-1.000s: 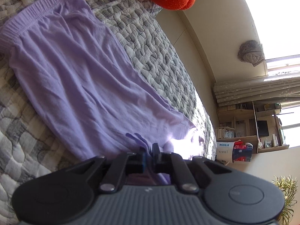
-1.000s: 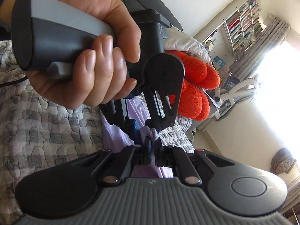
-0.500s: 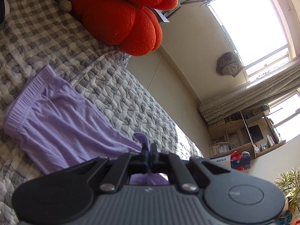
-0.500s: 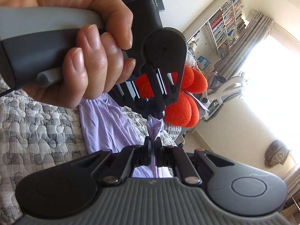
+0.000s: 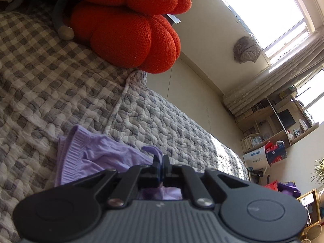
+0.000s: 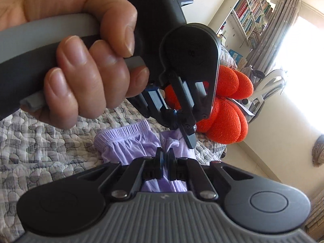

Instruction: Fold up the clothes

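1. The lilac garment (image 5: 97,154) lies bunched on the quilted bed cover (image 5: 172,125), its ribbed waistband (image 5: 70,141) turned toward the far left of the bed.
2. The left tongs (image 5: 160,163) are pinched down to a narrow slit, with a fold of the lilac cloth caught between the 2 fingertips and a small loop of it poking up just beyond them.
3. The right tongs (image 6: 165,156) are likewise nearly closed, and a strip of the same cloth runs up between the 2 tips.
4. From the right wrist view, the left tongs (image 6: 187,131) hang just beyond the right pair, tips pointing down into a puckered peak of the cloth; both pairs grip the garment close together.
5. A hand (image 6: 81,64) wraps around the grey handle of the left tool, filling the near left of that view, with 4 fingers curled under it and the thumb over the top.
6. The elastic waistband (image 6: 121,133) shows again there, lying flat on the quilt to the left of the 2 grips.
7. A red-orange lobed cushion (image 5: 129,26) sits at the far end of the bed, on a checked blanket (image 5: 40,64), well apart from the garment.
8. Past the bed, on the right, are a bright window (image 5: 263,6), curtains (image 5: 283,81) and cluttered shelves (image 5: 279,127).
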A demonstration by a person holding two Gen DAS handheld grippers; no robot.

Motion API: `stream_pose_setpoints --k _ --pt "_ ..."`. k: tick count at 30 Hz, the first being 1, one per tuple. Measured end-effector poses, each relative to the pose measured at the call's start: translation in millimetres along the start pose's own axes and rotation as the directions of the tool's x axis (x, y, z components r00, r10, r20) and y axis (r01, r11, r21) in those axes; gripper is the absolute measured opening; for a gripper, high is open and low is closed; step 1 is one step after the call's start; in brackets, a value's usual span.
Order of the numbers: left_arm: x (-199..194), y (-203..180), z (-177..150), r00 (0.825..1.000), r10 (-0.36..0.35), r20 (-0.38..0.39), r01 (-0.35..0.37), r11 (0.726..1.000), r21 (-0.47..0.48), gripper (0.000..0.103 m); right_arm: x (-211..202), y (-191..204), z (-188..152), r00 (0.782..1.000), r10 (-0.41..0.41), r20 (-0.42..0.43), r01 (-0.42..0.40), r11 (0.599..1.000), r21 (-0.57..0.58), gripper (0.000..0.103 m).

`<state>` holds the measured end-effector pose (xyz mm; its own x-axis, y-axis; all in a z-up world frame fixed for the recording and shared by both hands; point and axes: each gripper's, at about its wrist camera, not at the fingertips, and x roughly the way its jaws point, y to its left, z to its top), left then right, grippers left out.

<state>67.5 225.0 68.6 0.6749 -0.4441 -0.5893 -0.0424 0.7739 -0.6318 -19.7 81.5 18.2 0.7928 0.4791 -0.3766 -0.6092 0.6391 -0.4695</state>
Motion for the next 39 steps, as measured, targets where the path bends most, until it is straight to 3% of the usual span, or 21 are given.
stream_pose_setpoints --k 7,12,17,23,26,27,30,34,39 --pt "10 19 6 1.0 0.027 -0.012 -0.026 0.999 0.026 0.001 16 11 13 0.999 0.052 -0.001 -0.052 0.998 0.025 0.007" --pt "22 32 3 0.993 0.112 -0.046 -0.11 0.993 0.033 0.001 32 10 -5 0.992 0.105 -0.065 -0.099 0.991 0.094 0.007" --pt "19 38 3 0.988 0.152 -0.031 -0.151 0.988 0.025 0.001 30 16 -1 0.994 0.084 -0.063 -0.078 0.992 0.098 0.008" --pt "10 40 5 0.979 0.205 -0.012 -0.205 0.978 0.027 0.002 9 9 2 0.986 0.157 -0.048 -0.149 0.98 0.131 0.014" --pt "0 43 11 0.976 0.217 0.019 -0.217 0.976 0.007 0.003 -7 -12 1 0.977 0.211 -0.038 -0.204 0.969 0.141 0.044" --pt "-1 42 11 0.976 0.217 0.02 -0.217 0.976 0.006 0.003 -12 -20 1 0.971 0.235 -0.035 -0.228 0.962 0.148 0.046" --pt "-5 40 11 0.976 0.216 0.023 -0.217 0.976 0.005 0.003 -24 -39 -2 0.96 0.275 -0.059 -0.261 0.948 0.18 0.046" --pt "-12 24 4 0.981 0.193 0.031 -0.195 0.978 0.07 0.003 -54 -55 -18 0.946 0.308 -0.105 -0.277 0.932 0.233 0.046" --pt "-4 4 -11 0.985 0.174 -0.014 -0.171 0.978 0.121 0.004 -67 -105 -52 0.953 0.241 -0.182 -0.185 0.942 0.279 0.046"
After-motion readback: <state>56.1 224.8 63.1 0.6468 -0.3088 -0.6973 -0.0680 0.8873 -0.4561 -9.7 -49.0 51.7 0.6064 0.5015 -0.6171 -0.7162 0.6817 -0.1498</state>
